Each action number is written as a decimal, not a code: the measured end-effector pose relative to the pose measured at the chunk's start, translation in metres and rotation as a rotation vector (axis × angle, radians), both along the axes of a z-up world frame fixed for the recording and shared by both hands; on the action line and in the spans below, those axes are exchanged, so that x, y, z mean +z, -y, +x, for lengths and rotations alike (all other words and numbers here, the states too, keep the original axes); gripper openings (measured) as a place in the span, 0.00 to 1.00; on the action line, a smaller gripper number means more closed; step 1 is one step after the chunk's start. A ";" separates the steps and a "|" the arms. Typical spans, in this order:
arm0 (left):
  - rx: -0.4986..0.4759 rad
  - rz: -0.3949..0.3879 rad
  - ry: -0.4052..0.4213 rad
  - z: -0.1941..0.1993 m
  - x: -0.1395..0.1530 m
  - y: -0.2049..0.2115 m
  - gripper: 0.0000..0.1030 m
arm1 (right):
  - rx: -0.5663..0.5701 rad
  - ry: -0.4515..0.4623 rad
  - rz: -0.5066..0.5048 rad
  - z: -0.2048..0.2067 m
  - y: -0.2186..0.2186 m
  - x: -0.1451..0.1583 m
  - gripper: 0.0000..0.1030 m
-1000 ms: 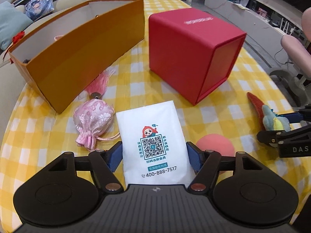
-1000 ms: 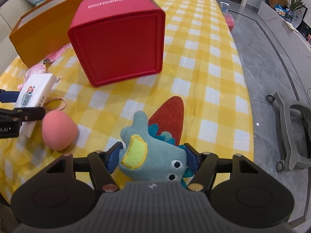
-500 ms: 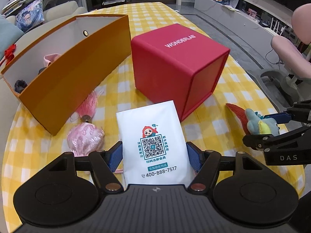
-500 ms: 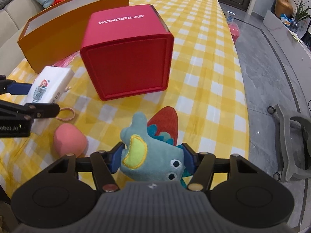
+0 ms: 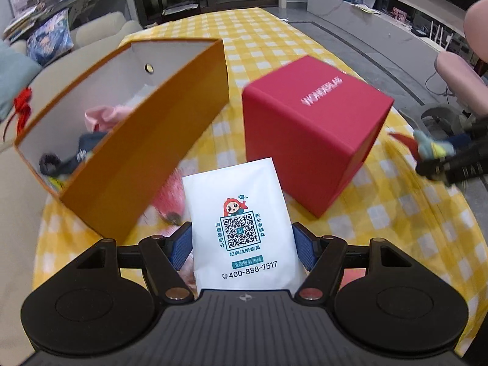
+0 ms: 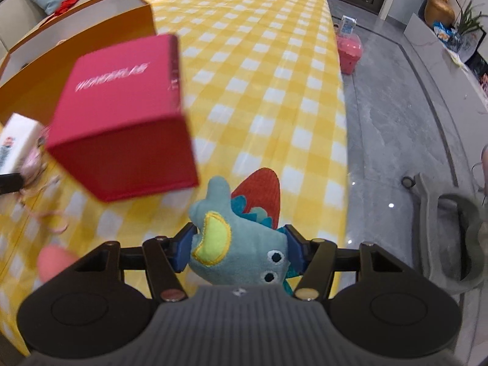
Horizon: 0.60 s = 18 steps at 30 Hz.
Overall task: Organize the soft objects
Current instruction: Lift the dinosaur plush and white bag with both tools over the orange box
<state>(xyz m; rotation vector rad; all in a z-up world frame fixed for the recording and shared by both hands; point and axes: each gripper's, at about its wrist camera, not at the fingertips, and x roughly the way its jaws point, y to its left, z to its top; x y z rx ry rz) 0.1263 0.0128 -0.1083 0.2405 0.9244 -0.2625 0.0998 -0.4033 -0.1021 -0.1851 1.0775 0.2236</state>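
A white tissue packet (image 5: 241,228) printed with a QR code is clamped between the blue pads of the left gripper (image 5: 242,244), held above the yellow checked tablecloth (image 5: 396,213). An open orange box (image 5: 137,152) is seen at ten o'clock — soft items lie inside — and a red box (image 5: 311,134) at one o'clock. A teal plush toy (image 6: 235,244) is squeezed by the right gripper (image 6: 238,247).
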 end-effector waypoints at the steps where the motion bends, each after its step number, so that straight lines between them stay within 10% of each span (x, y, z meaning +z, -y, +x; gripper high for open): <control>1: -0.009 0.010 0.003 0.003 0.003 -0.001 0.76 | 0.004 0.006 -0.010 0.009 0.000 0.003 0.59; 18: -0.030 -0.007 0.093 0.075 0.080 -0.025 0.76 | 0.057 0.059 -0.008 0.129 -0.042 0.064 0.59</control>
